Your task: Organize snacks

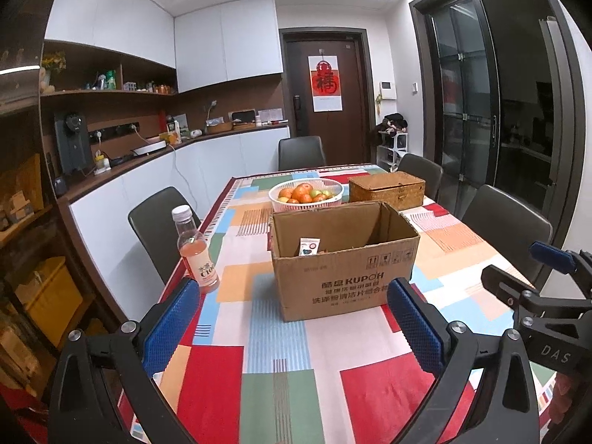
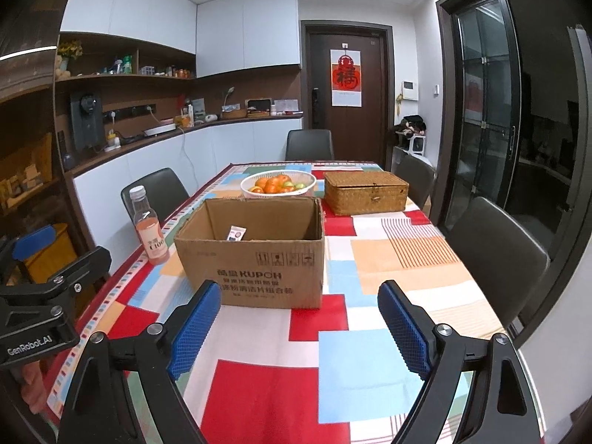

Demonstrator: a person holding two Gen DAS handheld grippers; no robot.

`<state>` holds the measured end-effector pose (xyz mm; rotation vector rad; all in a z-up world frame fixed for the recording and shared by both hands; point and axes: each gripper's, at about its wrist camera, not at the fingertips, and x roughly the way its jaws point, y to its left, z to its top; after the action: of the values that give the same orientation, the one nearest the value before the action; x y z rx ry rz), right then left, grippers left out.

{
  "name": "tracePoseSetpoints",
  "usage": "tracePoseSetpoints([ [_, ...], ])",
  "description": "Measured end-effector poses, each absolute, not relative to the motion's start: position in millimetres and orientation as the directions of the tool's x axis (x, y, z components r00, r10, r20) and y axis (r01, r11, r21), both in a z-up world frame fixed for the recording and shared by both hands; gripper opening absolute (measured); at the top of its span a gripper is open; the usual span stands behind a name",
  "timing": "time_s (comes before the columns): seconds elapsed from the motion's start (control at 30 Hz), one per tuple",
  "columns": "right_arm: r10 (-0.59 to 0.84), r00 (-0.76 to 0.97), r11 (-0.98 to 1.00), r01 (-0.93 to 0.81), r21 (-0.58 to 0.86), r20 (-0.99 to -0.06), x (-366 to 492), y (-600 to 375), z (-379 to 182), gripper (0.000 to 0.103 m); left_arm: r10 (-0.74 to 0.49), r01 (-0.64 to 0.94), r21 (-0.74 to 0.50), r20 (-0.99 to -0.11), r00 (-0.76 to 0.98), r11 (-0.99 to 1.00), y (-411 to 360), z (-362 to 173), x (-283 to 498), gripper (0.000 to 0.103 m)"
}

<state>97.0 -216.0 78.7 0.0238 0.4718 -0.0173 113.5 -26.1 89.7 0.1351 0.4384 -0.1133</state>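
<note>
Cardboard, brown and printed with "KUPOH", forms the open box (image 1: 344,259) that stands in the middle of the table (image 1: 281,351), on a patchwork cloth of red, blue, green and orange blocks. Inside it a small white snack packet (image 1: 309,247) leans against the near wall, its top edge just showing above the rim. The left gripper (image 1: 296,325) hovers low over the cloth in front of the box with its blue-padded jaws spread wide and nothing between them; the box lies straight ahead, its near face just beyond the right fingertip. The right gripper (image 2: 299,322) is likewise wide open and empty, and from its view the box (image 2: 255,255) sits ahead and slightly to the left, with the packet (image 2: 235,233) visible inside. A bottle of pink drink (image 1: 194,249) stands upright to the left of the box, near the table edge. Behind the box are a white basket of fruit (image 1: 306,194) and a closed wicker case (image 1: 386,190), side by side.
</note>
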Motion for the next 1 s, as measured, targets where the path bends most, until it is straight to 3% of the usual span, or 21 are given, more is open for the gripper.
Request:
tracePoseSetpoints([
  [0.43,-0.009,0.903,1.000,0.018,0.016,-0.430,83,-211,85,0.087,-0.046,0.100,0.124,-0.379,0.924,0.987,-20,100,96,0.103],
  [1.0,-0.006,0.904,1.000,0.012,0.012,-0.428,80,-209,85,0.087,-0.050,0.103,0.118,-0.387,0.921,0.988,-20,100,93,0.103],
])
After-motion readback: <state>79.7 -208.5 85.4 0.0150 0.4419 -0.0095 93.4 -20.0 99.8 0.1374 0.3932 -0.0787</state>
